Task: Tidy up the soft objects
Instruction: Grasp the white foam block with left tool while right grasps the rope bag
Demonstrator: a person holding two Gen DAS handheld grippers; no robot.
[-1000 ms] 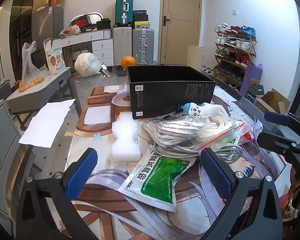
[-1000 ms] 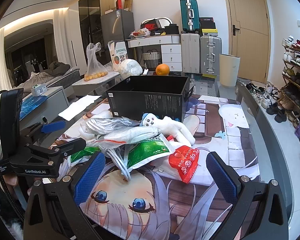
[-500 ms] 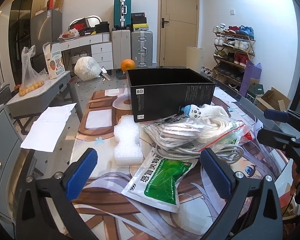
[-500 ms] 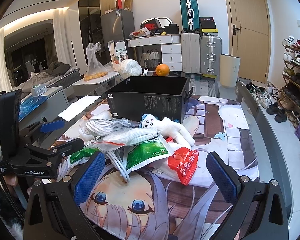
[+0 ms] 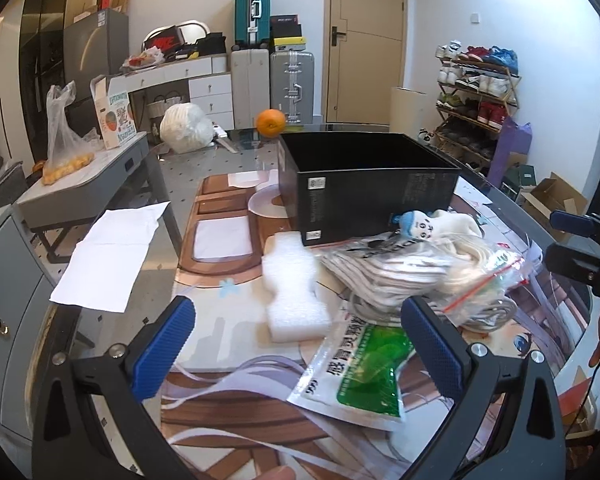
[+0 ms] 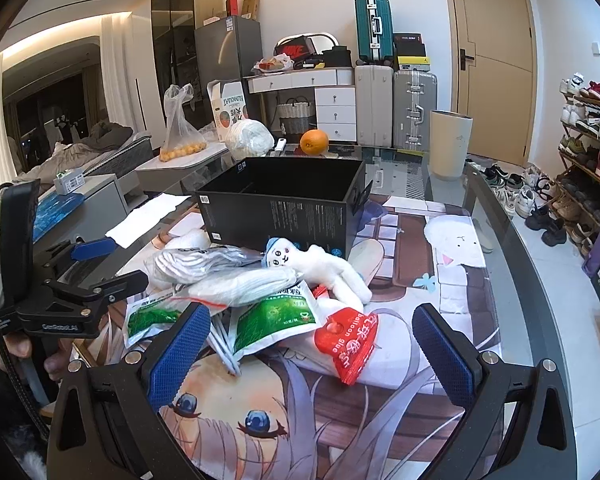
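Observation:
An open black box (image 5: 364, 184) (image 6: 284, 208) stands on the table behind a heap of soft things. The heap holds a white plush doll with a blue cap (image 6: 320, 264) (image 5: 432, 224), clear bags of white cloth (image 6: 236, 284) (image 5: 400, 268), green sachets (image 5: 364, 364) (image 6: 272, 320), a red pouch (image 6: 348, 340) and a white foam block (image 5: 292, 292). My left gripper (image 5: 296, 344) is open, near the foam block and a green sachet. My right gripper (image 6: 308, 344) is open, low in front of the heap, holding nothing. Each gripper shows at the edge of the other's view.
An orange (image 6: 314, 142) (image 5: 271, 122) and a white bagged bundle (image 5: 186, 128) lie on the far table end. A printed mat (image 6: 284, 412) covers the glass table. A grey side table (image 5: 80, 184) with a fruit bag stands left; a shoe rack (image 5: 476, 100) stands right.
The left gripper's view has swung leftward, so the foam block now sits between its fingers. The right gripper has hardly moved. Nothing was taken hold of.

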